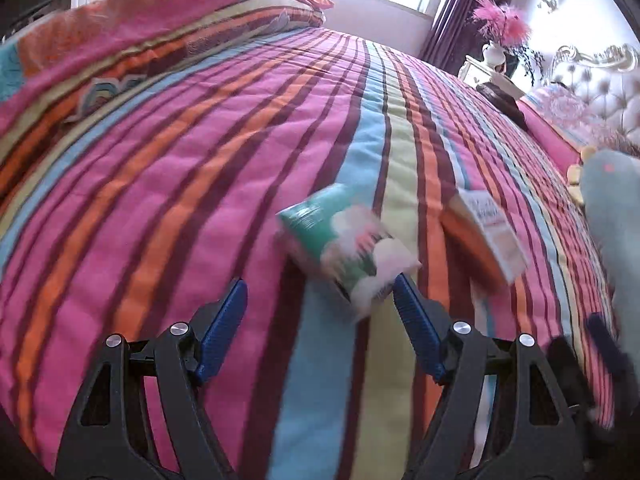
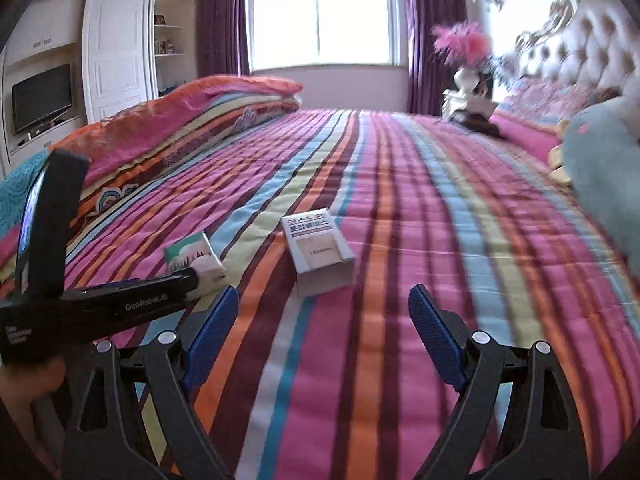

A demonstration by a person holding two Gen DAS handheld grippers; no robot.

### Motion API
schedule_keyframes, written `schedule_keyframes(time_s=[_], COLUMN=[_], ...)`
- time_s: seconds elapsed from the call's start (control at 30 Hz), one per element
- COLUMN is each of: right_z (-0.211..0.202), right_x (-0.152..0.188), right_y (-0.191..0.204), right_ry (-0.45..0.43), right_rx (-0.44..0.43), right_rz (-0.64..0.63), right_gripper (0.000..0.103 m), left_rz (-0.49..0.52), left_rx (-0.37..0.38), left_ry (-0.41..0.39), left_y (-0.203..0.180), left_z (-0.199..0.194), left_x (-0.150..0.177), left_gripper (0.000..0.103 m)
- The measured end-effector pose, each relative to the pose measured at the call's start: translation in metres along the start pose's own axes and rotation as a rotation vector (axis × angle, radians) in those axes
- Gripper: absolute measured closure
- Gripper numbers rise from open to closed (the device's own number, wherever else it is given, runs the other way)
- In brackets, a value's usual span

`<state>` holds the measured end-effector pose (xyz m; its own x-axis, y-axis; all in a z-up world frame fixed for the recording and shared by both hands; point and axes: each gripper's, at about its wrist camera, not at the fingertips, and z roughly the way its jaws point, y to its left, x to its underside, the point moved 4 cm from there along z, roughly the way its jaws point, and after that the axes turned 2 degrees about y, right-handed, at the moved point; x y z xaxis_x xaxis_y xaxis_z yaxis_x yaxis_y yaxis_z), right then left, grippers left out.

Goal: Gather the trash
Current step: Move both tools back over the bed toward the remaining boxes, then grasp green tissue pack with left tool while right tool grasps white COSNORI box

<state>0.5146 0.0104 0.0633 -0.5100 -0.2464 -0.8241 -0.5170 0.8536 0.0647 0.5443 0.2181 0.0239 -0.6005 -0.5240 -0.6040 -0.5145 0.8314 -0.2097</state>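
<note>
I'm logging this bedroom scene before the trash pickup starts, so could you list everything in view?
green box: 1, green and white, on the bedspread, left of the white box
white box: 1, white with dark lettering, mid-bed
bedspread: 1, pink, orange, blue, yellow stripes, covering the bed
folded quilt: 1, orange and pink, bed's far left
plush toy: 1, pale blue, right edge
headboard: 1, tufted, pale, right
vase: 1, white, pink feathery flowers, on the nightstand
window: 1, bright, purple curtains either side
television: 1, black, left wall
left gripper: 1, black, blue fingers, open, near the green box
right gripper: 1, black, blue fingers, open, empty
</note>
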Motion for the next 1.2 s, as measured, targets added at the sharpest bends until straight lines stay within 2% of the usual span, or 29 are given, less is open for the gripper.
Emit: schedule_keyframes(time_s=[0.1,0.13,0.3,0.43,0.53,0.67,0.8,0.93,1.0,1.07,1.13,1.2], right_z=[0.034,0.041,0.058,0.077,0.086,0.088,0.094,0.102,0.112,0.118,0.118,0.118], right_x=[-0.005,-0.010,-0.027,-0.022,-0.024,-0.029,-0.031,-0.037,-0.037,-0.034,-0.034,-0.033], right_y=[0.006,0.007,0.006,0.012,0.015,0.016,0.012,0.010,0.009,0.010,0.013,0.013], right_ry=[0.120,0.134,0.126,0.205,0.223,0.206,0.221,0.222,0.259,0.291,0.292,0.291], right_rx=[-0.061,-0.068,-0.014,-0.076,-0.104,-0.089,-0.105,-0.115,-0.132,-0.128,-0.114,-0.105], right_rz=[-0.054,-0.059,-0.115,-0.146,-0.180,-0.201,-0.181,-0.166,-0.156,-0.161,-0.174,-0.182], right_gripper=[0.021,0.021,0.021,0.021,0.021,0.021,0.021,0.021,0.021,0.021,0.021,0.022], left_rz=[0.027,0.024,0.011,-0.062,-0.137,-0.184,-0.209,-0.163,-0.150,-0.127,-0.049,0.019], left_rx=[-0.016,-0.016,-0.019,0.040,0.128,0.120,0.141,0.046,-0.014,-0.043,-0.074,-0.072], left_ry=[0.004,0.010,0.005,0.011,0.011,-0.015,0.022,0.027,0.027,0.030,0.015,0.011], left_y=[-0.012,-0.015,-0.024,-0.021,-0.015,-0.008,-0.013,-0.028,-0.030,-0.032,-0.039,-0.043], left_z=[0.014,0.016,0.026,0.033,0.026,0.020,0.028,0.041,0.050,0.056,0.059,0.063], left_x=[-0.013,-0.015,-0.026,-0.033,-0.040,-0.043,-0.043,-0.050,-0.054,-0.055,-0.055,-0.054], left_gripper=[0.029,0.029,0.029,0.029,0.029,0.029,0.029,0.029,0.029,0.029,0.029,0.029])
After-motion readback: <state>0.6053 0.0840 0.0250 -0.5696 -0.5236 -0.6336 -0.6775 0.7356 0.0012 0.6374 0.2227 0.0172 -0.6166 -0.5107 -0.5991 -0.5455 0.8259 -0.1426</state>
